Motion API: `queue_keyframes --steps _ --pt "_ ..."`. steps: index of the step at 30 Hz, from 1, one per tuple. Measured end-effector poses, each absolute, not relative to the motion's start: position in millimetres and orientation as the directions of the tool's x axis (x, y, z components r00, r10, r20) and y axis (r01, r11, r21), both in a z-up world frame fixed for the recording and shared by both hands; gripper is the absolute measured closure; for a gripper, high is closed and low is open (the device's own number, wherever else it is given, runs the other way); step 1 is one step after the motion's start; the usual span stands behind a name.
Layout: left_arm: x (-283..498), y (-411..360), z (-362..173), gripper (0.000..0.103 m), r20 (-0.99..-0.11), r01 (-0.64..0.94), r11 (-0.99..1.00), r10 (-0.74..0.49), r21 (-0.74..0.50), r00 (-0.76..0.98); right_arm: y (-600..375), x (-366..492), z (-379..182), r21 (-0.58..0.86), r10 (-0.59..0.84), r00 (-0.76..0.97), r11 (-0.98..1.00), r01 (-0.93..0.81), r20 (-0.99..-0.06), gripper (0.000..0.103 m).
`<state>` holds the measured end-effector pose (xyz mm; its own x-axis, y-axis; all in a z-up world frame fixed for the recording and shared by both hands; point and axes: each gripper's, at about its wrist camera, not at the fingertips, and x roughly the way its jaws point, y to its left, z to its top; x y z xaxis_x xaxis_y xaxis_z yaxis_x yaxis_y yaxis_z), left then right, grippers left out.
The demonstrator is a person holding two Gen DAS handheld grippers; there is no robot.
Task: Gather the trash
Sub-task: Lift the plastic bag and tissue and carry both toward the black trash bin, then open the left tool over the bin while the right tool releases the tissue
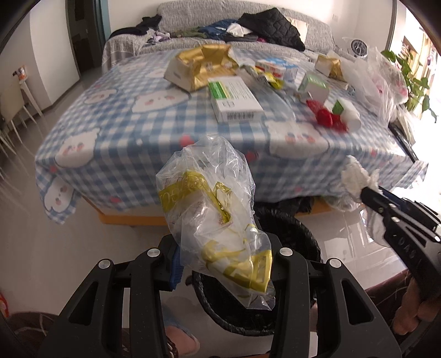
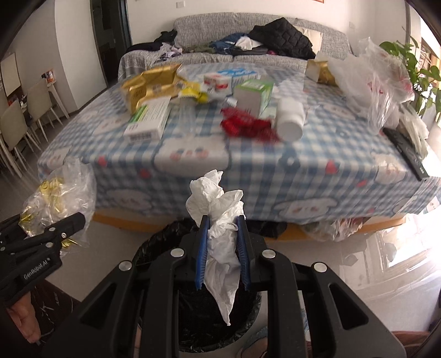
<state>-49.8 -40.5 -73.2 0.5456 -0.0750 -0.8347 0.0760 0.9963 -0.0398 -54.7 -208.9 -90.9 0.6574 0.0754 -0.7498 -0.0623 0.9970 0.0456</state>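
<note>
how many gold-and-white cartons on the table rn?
2: a large torn gold carton at the table's far left, a smaller gold carton at the far right beside the plastic bags. More may be hidden.

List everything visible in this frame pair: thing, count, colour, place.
plastic wrapper: 1, clear with gold print, in left hand-held gripper, above bin
tissue: 1, white, clamped in right hand-held gripper, above bin
bin: 1, black, on floor below both
table: 1, blue-check cloth
boxes: several, green-white and gold, on table
red wrappers: cluster, table
bottle: 1, white, on its side beside them
clear bags: table's right
sofa: grey, behind, clothes on it
hand: 1, gripping right handle
</note>
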Motion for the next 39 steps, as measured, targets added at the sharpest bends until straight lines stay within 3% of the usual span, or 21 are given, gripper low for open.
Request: queue_keyframes --steps 22,33,39 --pt "-38.4 -61.0 -162.5 0.062 -0.896 0.06 0.998 -0.034 -0.009 0.442 -197.2 -36.8 -191.0 0.06 0.112 0.555 0.992 -0.111 -0.824 0.085" --pt "-38.3 -85.3 -193.6 0.062 -0.922 0.112 0.994 -0.047 -0.004 0.383 -215.2 -35.9 -202.6 0.047 0.089 0.541 0.995 -0.091 -0.836 0.085" --pt "-40.0 -95.1 -194.8 0.05 -0.921 0.119 0.993 -0.051 -0.005 0.385 -226.3 -37.9 -199.3 0.068 0.09 0.543 0.996 -0.06 -0.835 0.085"
